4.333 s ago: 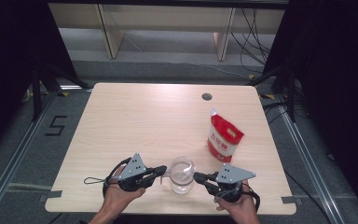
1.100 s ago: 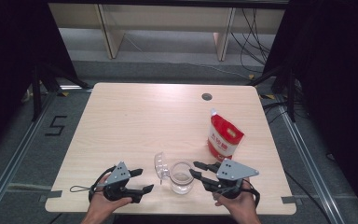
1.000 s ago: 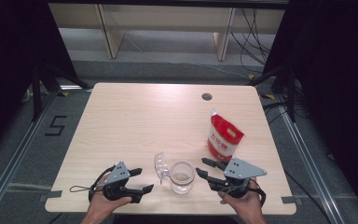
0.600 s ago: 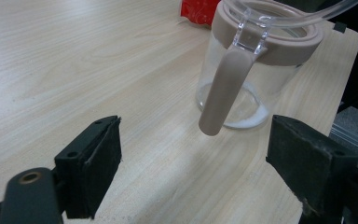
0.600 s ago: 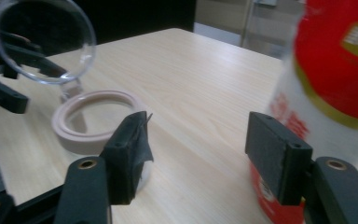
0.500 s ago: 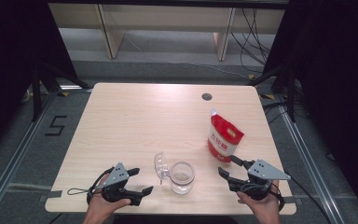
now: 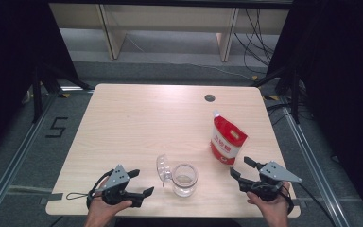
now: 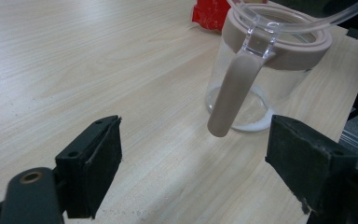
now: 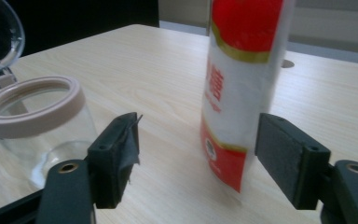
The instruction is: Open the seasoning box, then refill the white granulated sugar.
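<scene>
- From above, my worktop (image 7: 137, 123) is evenly lit by soft overhead light; the surroundings past its edges fall nearly black.
- Shadows are faint: a soft patch under the glass jar (image 7: 185, 179) near the front edge.
- In my left gripper view, my fingers (image 8: 93, 168) look sharp and the far corner softens.
- In my right gripper view, the red pouch (image 9: 242, 88) is slightly blurred.
</scene>
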A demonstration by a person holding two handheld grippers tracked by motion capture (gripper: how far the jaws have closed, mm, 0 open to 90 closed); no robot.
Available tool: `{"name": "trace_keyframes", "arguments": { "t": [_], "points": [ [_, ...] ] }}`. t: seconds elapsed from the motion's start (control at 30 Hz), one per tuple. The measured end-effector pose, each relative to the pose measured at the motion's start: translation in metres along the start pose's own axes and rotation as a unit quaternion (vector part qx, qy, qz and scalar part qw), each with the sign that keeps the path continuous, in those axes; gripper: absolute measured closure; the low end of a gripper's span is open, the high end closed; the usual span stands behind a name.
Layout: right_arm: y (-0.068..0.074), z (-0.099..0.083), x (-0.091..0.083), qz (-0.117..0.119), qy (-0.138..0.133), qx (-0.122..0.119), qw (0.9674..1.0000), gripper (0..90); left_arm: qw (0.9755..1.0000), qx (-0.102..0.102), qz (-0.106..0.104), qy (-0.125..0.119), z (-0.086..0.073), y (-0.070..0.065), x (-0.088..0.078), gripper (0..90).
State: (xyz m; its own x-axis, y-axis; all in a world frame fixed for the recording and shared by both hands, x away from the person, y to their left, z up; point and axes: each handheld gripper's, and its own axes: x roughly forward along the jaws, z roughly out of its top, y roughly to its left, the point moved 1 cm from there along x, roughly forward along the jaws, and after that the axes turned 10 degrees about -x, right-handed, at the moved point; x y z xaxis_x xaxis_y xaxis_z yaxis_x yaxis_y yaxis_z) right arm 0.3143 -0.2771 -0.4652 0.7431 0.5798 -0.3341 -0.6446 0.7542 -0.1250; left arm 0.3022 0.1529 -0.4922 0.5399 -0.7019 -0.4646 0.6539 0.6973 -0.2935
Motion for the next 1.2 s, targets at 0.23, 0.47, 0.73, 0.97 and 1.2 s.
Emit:
{"name": "trace_keyframes", "arguments": {
  "t": [0.23,0.47,0.73,0.97,1.2],
  "points": [
    [-0.006,-0.006,0.002,-0.006,0.001,0.005,1.0000,24.1,1.0000,0.006,-0.002,-0.002,0.001,0.001,0.001,18.2],
    [-0.006,-0.007,0.002,-0.009,0.010,0.013,0.9998,23.7,1.0000,-0.002,-0.006,-0.005,0.001,-0.001,0.001,18.6],
    [-0.007,-0.008,0.003,-0.012,0.016,0.011,0.9997,22.9,1.0000,0.005,-0.008,0.000,0.000,-0.001,0.001,18.7],
    [-0.006,-0.010,0.002,-0.018,0.024,0.018,0.9994,18.3,1.0000,0.003,-0.004,0.002,0.001,-0.003,0.002,18.7],
    [-0.008,-0.012,0.002,-0.018,0.031,0.026,0.9990,15.4,0.9999,0.004,-0.011,0.001,0.002,-0.003,0.003,18.7]
  ]
}}
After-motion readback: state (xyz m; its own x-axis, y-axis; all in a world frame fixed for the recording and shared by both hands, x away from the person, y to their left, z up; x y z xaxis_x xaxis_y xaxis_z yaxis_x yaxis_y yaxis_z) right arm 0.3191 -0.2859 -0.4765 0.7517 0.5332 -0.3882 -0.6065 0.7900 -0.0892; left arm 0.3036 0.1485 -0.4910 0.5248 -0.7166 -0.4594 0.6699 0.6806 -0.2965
